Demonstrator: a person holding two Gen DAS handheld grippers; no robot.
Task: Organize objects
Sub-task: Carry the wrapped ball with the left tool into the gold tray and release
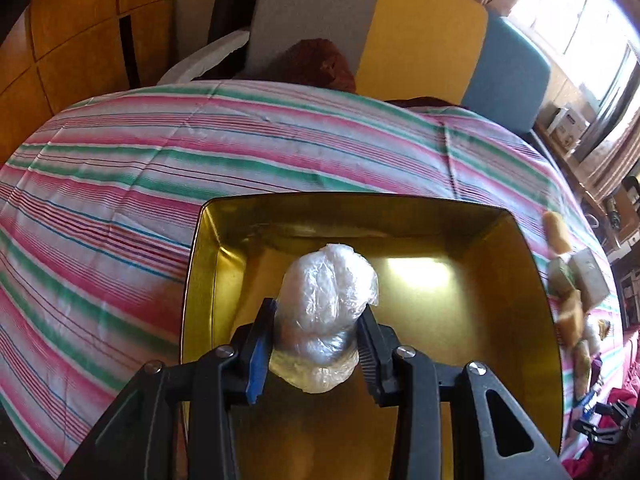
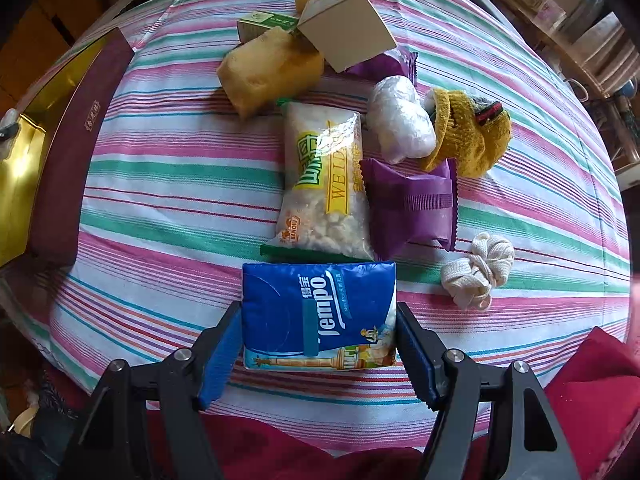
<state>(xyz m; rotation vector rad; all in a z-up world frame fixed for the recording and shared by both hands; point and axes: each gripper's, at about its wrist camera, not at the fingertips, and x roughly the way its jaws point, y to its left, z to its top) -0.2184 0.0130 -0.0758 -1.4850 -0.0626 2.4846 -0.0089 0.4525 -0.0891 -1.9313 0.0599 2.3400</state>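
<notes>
Plastic-wrapped bundle (image 1: 326, 316) sits clamped in the left claw (image 1: 316, 344), hanging over the gold tin (image 1: 532, 280) on the striped bed (image 1: 160, 160). Right claw (image 2: 318, 354) grips the blue tissue pack (image 2: 320, 316) at both edges, snack bag (image 2: 324, 180) at twelve o'clock.

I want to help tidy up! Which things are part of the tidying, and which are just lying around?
Part of the job:
gold tin
plastic-wrapped bundle in the left hand-held gripper
tissue pack between the right hand-held gripper pads
snack bag
sponge
purple packet

Just lying about:
striped cloth
cushions
shelf clutter
</notes>
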